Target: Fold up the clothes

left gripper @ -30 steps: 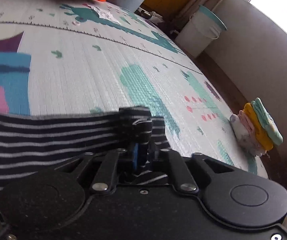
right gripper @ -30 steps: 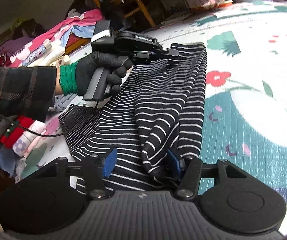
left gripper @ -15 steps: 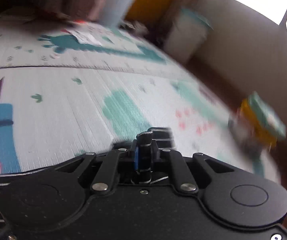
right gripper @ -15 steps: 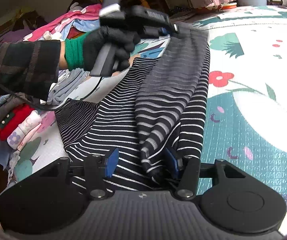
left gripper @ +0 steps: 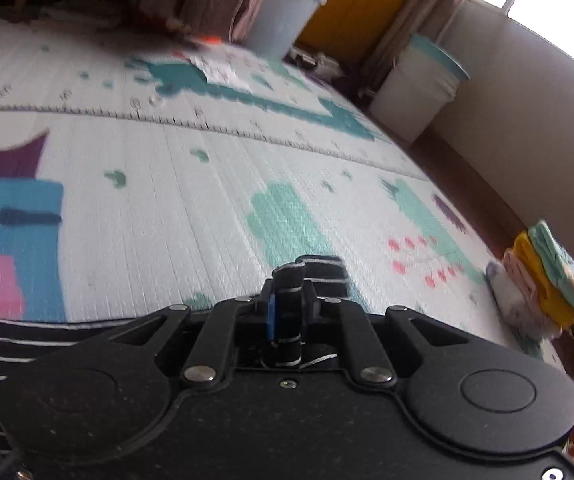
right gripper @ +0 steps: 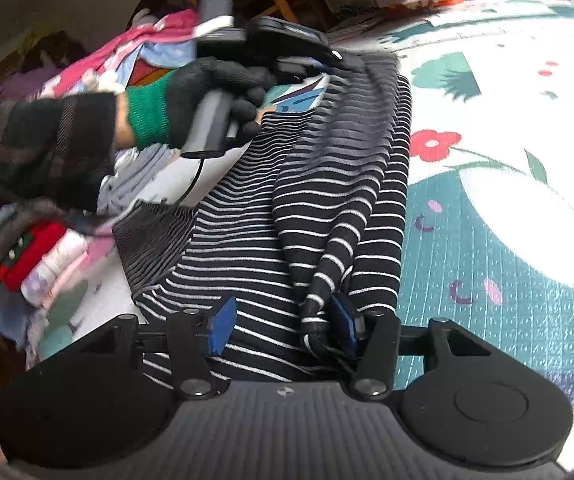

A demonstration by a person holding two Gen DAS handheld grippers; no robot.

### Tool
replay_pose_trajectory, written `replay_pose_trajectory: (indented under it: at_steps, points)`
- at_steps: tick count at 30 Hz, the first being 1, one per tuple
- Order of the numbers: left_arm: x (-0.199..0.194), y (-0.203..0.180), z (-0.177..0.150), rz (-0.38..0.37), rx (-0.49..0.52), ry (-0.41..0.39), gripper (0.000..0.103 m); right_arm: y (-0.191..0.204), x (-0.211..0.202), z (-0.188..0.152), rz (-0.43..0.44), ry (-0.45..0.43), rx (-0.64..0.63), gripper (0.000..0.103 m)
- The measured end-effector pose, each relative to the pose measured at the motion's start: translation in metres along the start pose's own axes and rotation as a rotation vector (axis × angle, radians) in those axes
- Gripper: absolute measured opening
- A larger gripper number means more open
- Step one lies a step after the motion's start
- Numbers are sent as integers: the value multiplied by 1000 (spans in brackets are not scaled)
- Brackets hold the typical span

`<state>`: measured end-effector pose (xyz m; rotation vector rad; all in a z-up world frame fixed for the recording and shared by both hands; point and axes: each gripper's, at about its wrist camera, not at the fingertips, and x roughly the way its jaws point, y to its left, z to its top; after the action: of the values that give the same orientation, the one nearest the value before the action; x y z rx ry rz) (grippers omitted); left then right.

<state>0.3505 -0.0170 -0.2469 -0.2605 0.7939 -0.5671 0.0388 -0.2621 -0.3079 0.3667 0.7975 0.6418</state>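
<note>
Though pinched, striped top (right gripper: 327, 208) beside right gripper (right gripper: 283, 324)

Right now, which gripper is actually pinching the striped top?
The left gripper: its fingers are clamped on the striped top. The right gripper stands open.

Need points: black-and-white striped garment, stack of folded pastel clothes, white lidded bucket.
black-and-white striped garment (right gripper: 247, 248), right wrist view, flat middle panel.
stack of folded pastel clothes (left gripper: 539, 284), left wrist view, yellow layer.
white lidded bucket (left gripper: 415, 92), left wrist view, side wall.

no legible text, only blurred ruler-like marks on the play mat (left gripper: 215, 184)
</note>
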Motion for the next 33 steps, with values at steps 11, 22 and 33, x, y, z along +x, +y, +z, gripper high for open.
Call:
replay_pose_trajectory:
  at_steps: [11, 22, 33]
  points:
    - [-6, -29, -4, 212, 296, 38, 44, 22, -28, 0, -86, -79, -85, 50]
    - [17, -66, -44, 170, 472, 61, 45, 21, 22, 12, -108, -10, -149, 26]
    - [-80, -63, -10, 157, 860, 458, 46, 59, 0, -1, -80, 13, -289, 33]
